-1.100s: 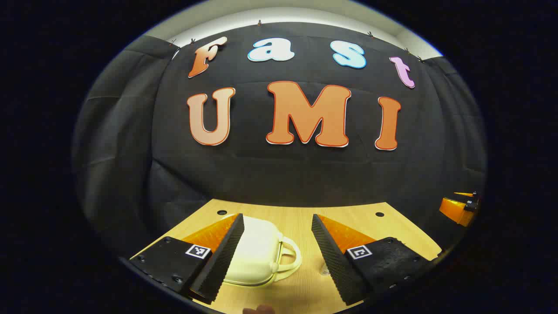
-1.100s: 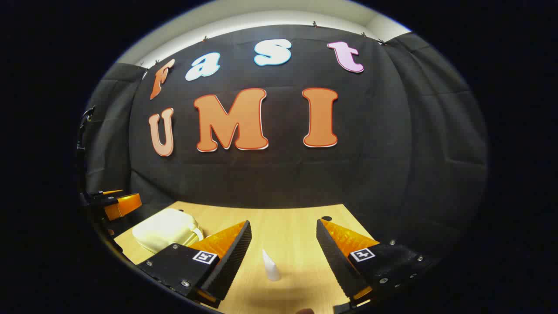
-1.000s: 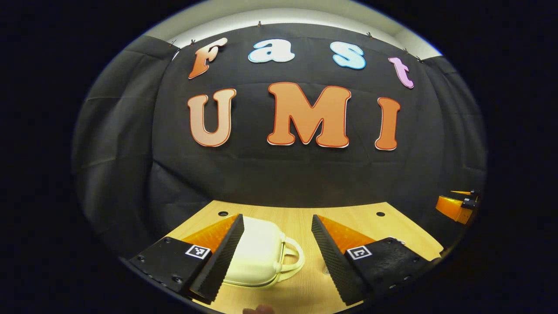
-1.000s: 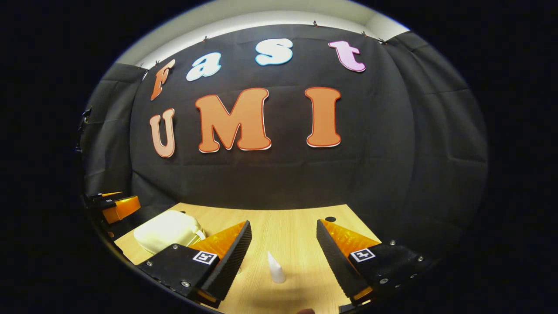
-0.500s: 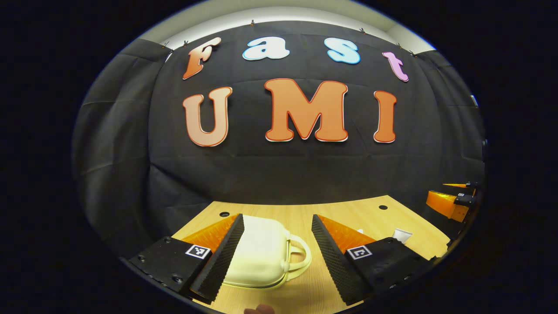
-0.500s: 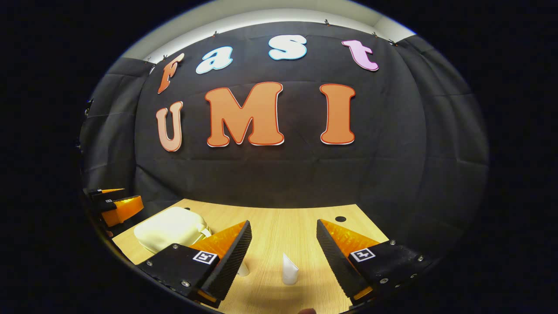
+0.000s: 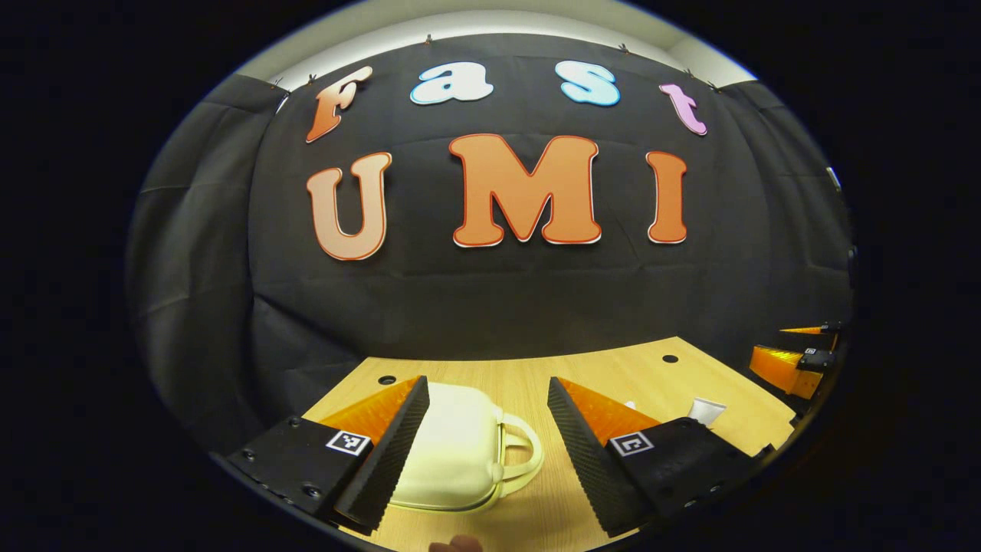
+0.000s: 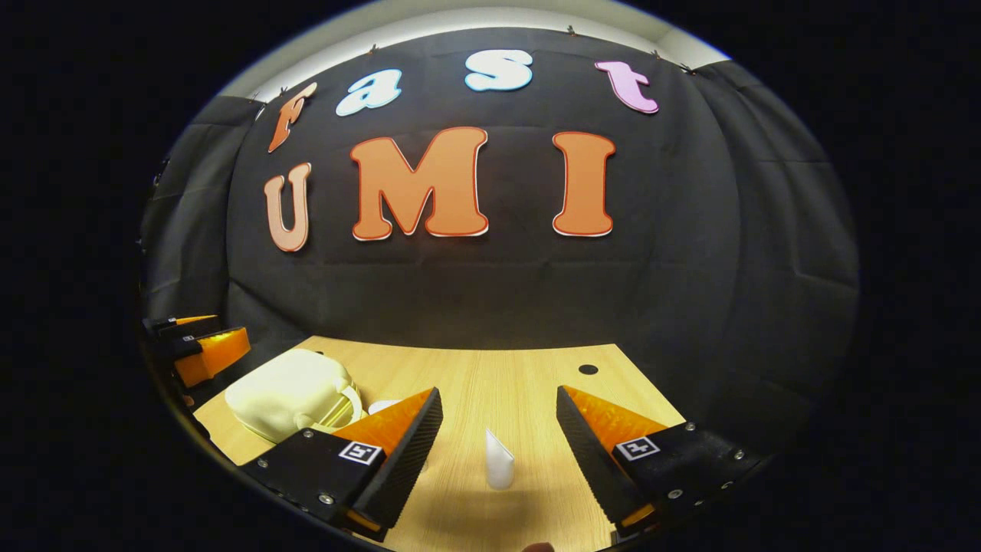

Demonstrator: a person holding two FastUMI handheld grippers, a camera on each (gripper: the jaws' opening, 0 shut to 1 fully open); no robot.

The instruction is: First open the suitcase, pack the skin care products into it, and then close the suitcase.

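Closed cream suitcase (image 7: 452,448) lies at 12 o'clock between wide-open left gripper (image 7: 483,452) fingers, handle toward 3 o'clock; right gripper (image 8: 498,464) farther, also wide.

Light wooden bench (image 7: 613,368) runs up to the black cloth wall (image 7: 498,291), small dark holes (image 8: 588,369) near its far corners, pale ceiling strip (image 8: 475,19) above.
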